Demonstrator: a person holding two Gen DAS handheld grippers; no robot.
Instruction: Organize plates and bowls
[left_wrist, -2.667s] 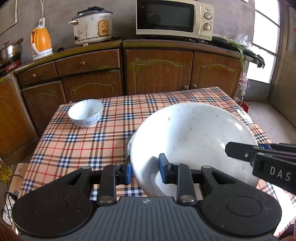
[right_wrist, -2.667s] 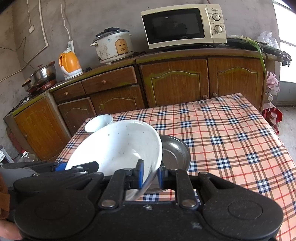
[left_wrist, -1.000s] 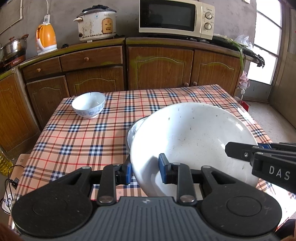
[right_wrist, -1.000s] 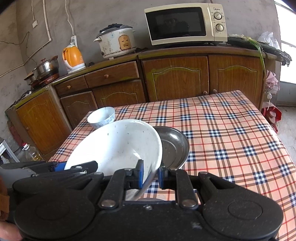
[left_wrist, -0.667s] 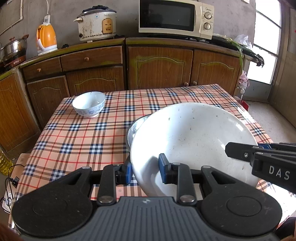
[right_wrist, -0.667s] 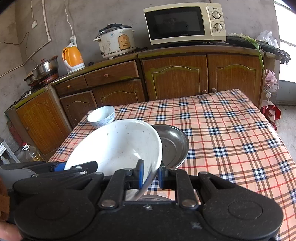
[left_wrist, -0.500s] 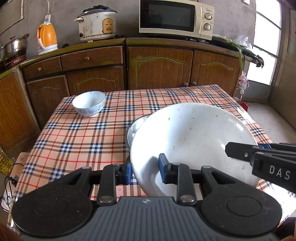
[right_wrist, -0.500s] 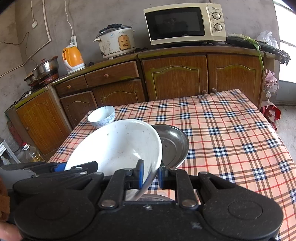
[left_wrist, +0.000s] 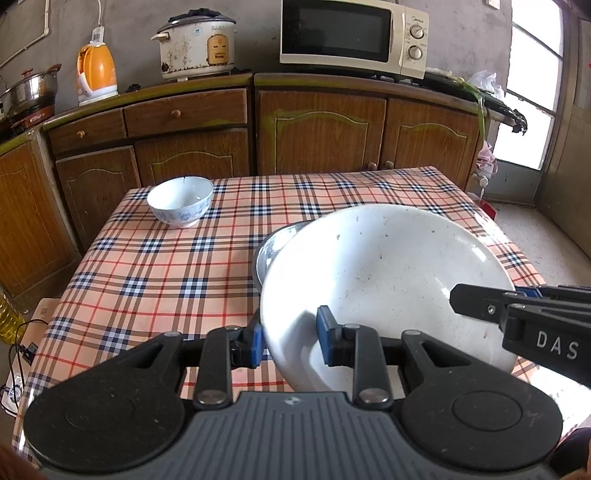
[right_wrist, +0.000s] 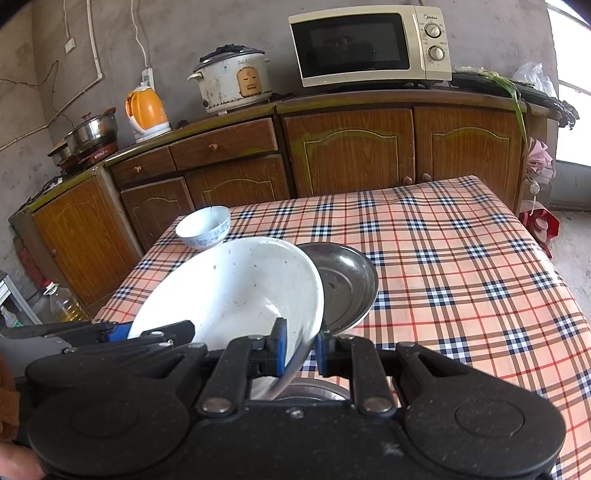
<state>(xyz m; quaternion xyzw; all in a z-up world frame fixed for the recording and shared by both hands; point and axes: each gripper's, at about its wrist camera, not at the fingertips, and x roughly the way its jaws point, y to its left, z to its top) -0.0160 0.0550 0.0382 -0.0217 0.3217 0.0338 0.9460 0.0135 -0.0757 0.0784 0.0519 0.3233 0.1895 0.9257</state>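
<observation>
A large white bowl (left_wrist: 384, 273) hangs tilted over the checked table, held by both grippers. My left gripper (left_wrist: 290, 339) is shut on its near left rim. My right gripper (right_wrist: 301, 349) is shut on its near right rim, and its fingers (left_wrist: 476, 301) show at the right in the left wrist view. The same white bowl (right_wrist: 236, 291) fills the middle of the right wrist view. A steel plate (right_wrist: 347, 284) lies on the cloth just behind the bowl, partly hidden by it. A small white bowl with a blue pattern (left_wrist: 180, 201) stands at the table's far left corner.
The checked tablecloth (right_wrist: 461, 266) is bare on the right half. Wooden cabinets (left_wrist: 321, 136) run behind the table, with a microwave (left_wrist: 351, 37), a rice cooker (left_wrist: 195, 46) and an orange kettle (left_wrist: 96, 72) on top. An oil bottle (right_wrist: 64, 304) stands on the floor at the left.
Since the earliest frames both grippers and the white bowl have drawn back a little from the table's far side. Over the last second nothing visibly moved.
</observation>
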